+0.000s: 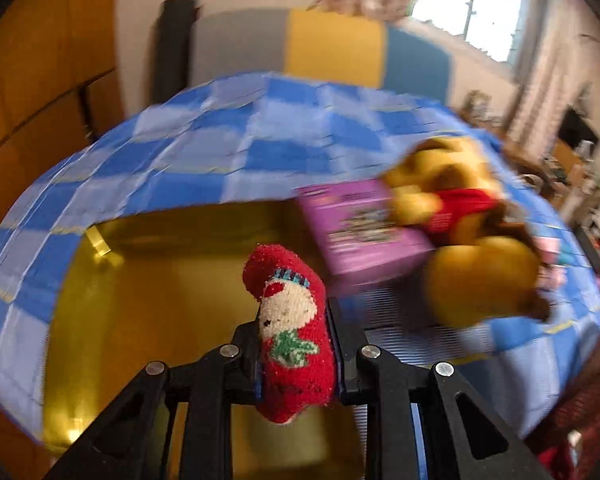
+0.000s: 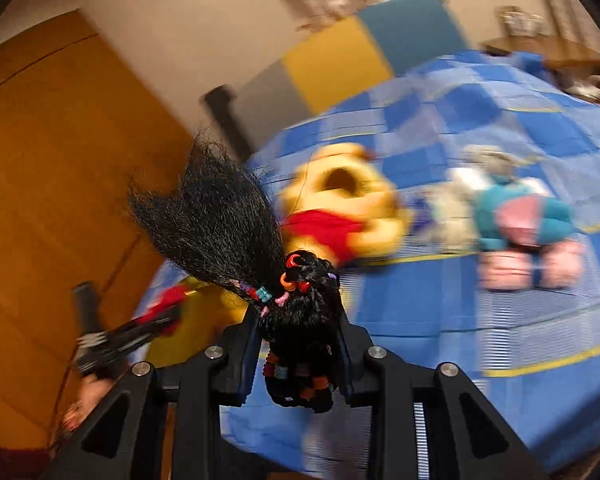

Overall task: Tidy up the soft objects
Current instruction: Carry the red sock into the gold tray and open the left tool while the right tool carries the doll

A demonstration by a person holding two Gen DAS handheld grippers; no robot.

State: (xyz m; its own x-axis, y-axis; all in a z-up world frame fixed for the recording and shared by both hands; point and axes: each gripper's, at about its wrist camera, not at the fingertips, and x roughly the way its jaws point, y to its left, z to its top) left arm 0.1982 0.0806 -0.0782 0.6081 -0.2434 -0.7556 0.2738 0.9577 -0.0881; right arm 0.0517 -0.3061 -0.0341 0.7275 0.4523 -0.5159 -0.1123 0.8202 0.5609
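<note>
Red knit, a rolled sock with a white snowman figure, sits clamped in my left gripper above a yellow bin sunk beside the blue checked bedspread. My right gripper clenches a black-haired doll. The purple box carries print too blurred to read, touching the yellow bear.

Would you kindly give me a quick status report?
Left gripper shut on red sock. Right gripper shut on black-haired doll. Yellow bear lies on checked cloth.
</note>
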